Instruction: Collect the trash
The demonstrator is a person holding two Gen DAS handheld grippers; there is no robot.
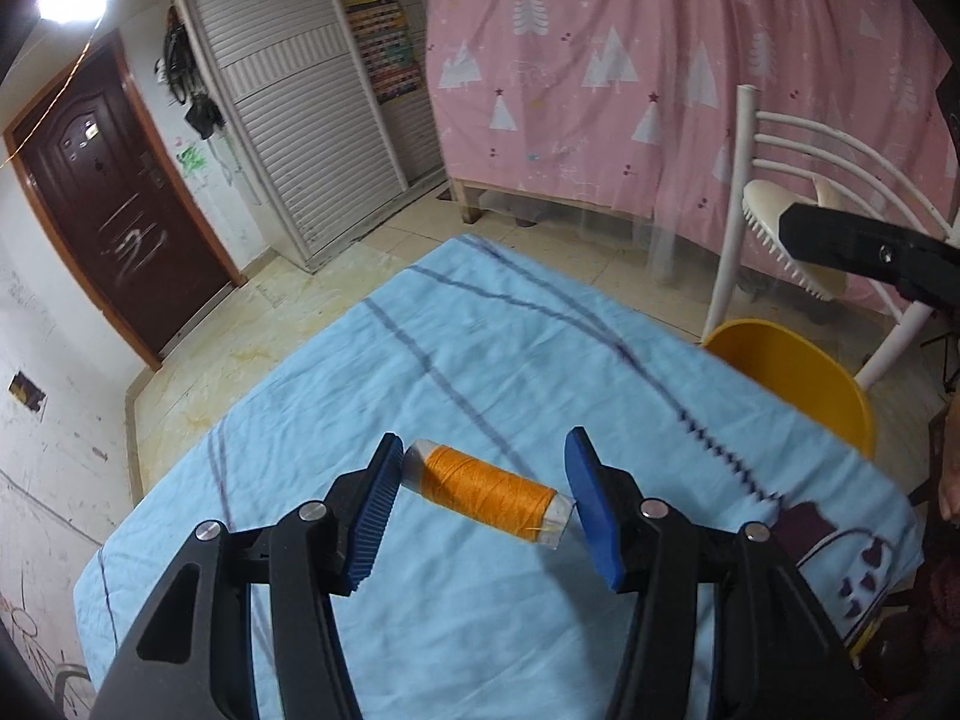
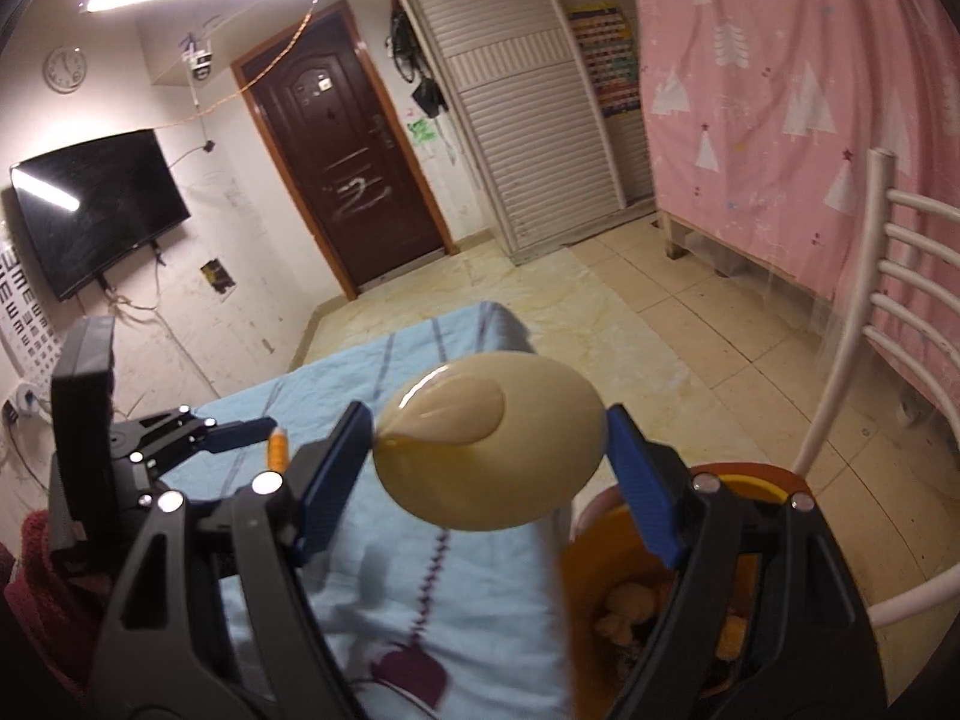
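My left gripper [image 1: 483,489] is shut on an orange thread spool [image 1: 487,490], held end to end between the blue pads above the light blue cloth [image 1: 420,396]. My right gripper [image 2: 489,450] is shut on a cream oval brush [image 2: 489,450], seen from its smooth back; in the left wrist view its bristled side [image 1: 780,240] shows at the right. The right gripper hangs over the table's right edge, just left of an orange bin [image 2: 630,546] with scraps inside. The left gripper with the spool also shows in the right wrist view [image 2: 264,432].
The orange bin also shows at the table's right edge in the left wrist view [image 1: 798,378]. A white metal chair [image 2: 888,324] stands behind it. A pink curtain [image 1: 630,60], a dark door [image 1: 96,192] and tiled floor [image 2: 690,312] lie beyond. A dark red patch [image 2: 414,675] lies on the cloth.
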